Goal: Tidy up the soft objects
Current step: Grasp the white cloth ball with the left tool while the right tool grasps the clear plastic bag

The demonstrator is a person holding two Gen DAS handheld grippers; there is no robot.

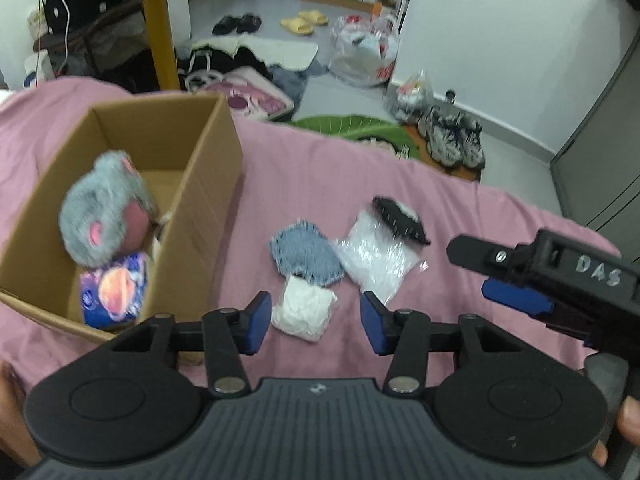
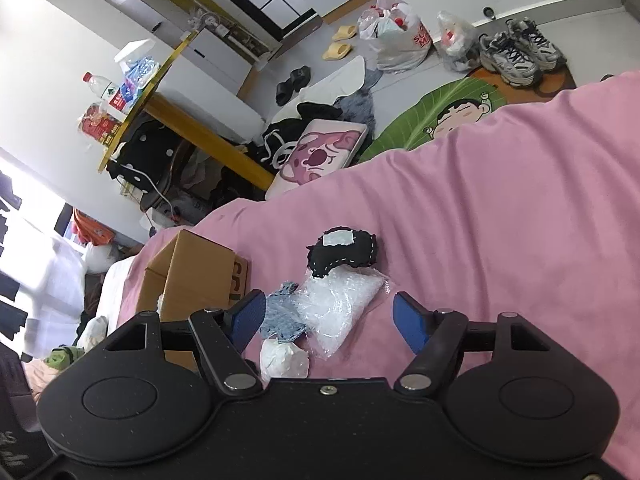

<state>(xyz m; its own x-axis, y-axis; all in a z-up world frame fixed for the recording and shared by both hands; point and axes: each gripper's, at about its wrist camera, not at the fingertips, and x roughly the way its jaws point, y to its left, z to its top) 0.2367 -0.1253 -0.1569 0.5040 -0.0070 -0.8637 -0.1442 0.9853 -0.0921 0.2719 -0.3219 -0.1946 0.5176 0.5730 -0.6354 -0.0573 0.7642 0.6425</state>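
Observation:
An open cardboard box (image 1: 208,168) stands on the pink bed sheet (image 1: 360,160), holding a grey plush mouse (image 1: 108,208) and a blue printed packet (image 1: 114,288). To its right lie a denim patch (image 1: 306,252), a clear plastic bag (image 1: 376,256), a black stitched piece (image 1: 400,220) and a white wad (image 1: 304,312). My left gripper (image 1: 316,324) is open, with the white wad between its blue pads and a gap on the right side. My right gripper (image 2: 328,320) is open over the clear bag (image 2: 336,312), beside the denim (image 2: 282,316) and near the black piece (image 2: 344,254).
The bed's far edge drops to a floor with a green rug (image 1: 360,128), sneakers (image 1: 452,140), plastic bags (image 1: 368,52), slippers and a pile of clothes. A yellow table leg (image 1: 160,24) rises behind the box. The sheet right of the items is bare.

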